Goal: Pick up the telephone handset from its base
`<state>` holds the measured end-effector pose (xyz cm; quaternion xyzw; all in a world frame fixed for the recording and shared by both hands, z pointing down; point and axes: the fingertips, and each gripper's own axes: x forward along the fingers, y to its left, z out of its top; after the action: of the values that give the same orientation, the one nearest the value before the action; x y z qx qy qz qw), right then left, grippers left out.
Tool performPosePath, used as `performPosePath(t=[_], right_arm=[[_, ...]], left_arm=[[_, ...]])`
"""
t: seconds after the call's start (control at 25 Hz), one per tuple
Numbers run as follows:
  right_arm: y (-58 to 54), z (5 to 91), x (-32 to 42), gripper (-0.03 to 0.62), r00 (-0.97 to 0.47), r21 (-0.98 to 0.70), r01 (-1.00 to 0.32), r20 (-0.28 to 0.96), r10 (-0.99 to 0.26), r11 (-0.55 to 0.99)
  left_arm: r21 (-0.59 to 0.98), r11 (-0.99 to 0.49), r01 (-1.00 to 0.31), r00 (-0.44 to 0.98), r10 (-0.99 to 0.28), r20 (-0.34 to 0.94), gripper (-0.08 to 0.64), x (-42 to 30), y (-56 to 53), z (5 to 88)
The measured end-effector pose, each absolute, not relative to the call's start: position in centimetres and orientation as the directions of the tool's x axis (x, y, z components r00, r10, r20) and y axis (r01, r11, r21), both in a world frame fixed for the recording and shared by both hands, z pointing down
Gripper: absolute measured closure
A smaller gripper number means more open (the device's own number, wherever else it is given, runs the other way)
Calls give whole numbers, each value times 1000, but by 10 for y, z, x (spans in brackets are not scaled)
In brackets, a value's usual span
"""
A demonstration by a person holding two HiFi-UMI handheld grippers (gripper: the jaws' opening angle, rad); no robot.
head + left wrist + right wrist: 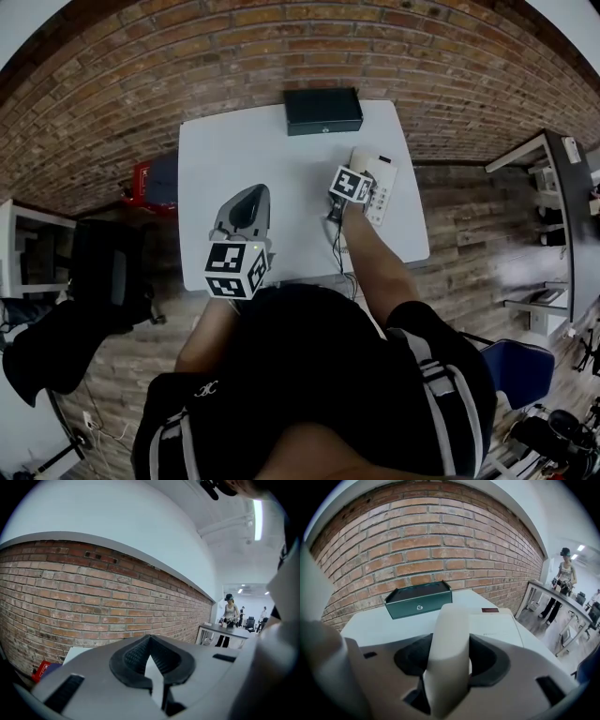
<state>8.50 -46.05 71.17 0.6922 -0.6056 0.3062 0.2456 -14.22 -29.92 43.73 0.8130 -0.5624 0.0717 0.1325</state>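
The cream telephone handset (447, 653) stands between the jaws of my right gripper (450, 665), which is shut on it. Just beyond it lies the cream phone base (499, 627) with a small red label. In the head view the right gripper (354, 173) hovers over the left side of the base (382, 187) at the table's right, and a dark cord (336, 239) trails back toward the person. My left gripper (251, 197) hangs over the table's front left, shut with nothing in it; its black pads (136, 658) meet.
A dark green metal box (323, 111) sits at the back edge of the white table (234, 150), against the brick wall; the same box (419, 599) shows ahead of the right gripper. A red object (142, 178) lies on the floor left of the table.
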Motion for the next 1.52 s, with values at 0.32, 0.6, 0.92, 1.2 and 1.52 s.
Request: performPosePath(t=[0.32,0.6,0.92,1.2,1.52], right_arm=[[-455,697,78,387,-9,-127,-985,708,-706,-116],[-455,655,79,387,-44,-154,-986,612,-790,-65],[-451,587,83,387,-122,-200,-979,450,-885,34],[-433,489,95,387,-119,-111,-989,219,-968,96],[-390,422,116,387,-82,-64,-995,56,-995,79]], left_arm=[[144,-352,-925,377,-894,242,558,-144,-297,433],[152,-397,-905,423,-877,228,558,-132,-300,433],[156,-473,-867,497,-839,222,558,-104,-307,431],[156,-524,-837,546,-810,212,558,-83,-315,427],[162,-575,-802,597,-776,204,558,-59,-326,424]])
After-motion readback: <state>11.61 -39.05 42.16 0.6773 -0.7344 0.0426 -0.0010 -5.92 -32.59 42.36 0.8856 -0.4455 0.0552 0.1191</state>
